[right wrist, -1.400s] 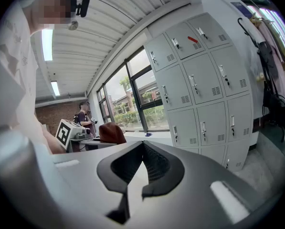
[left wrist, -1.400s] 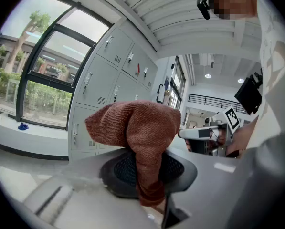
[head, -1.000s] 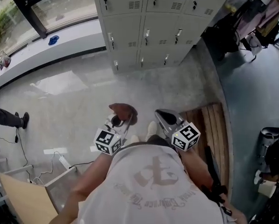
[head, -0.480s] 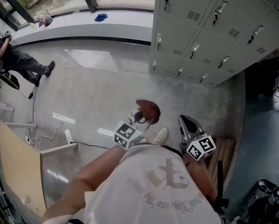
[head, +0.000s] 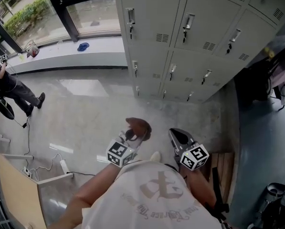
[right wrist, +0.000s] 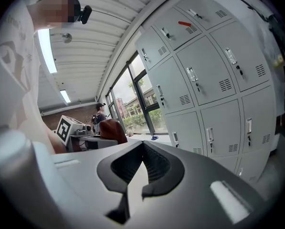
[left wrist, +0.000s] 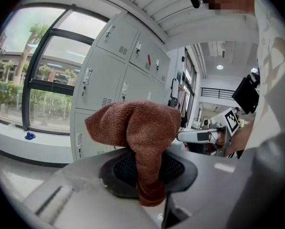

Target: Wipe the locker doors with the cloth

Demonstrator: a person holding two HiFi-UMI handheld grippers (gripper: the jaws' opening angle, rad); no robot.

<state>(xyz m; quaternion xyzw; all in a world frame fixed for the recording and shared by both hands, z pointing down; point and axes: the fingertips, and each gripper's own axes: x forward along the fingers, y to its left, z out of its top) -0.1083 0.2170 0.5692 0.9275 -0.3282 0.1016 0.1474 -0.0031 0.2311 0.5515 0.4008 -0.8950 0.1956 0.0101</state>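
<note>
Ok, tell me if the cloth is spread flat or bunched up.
Bunched up: the brown cloth is a folded wad pinched in the left gripper, not spread flat.

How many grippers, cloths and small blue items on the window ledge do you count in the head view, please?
Grippers: 2, the left gripper and the right gripper
Brown cloth: 1, clamped in the left gripper
Small blue item on the ledge: 1
Total: 4
</note>
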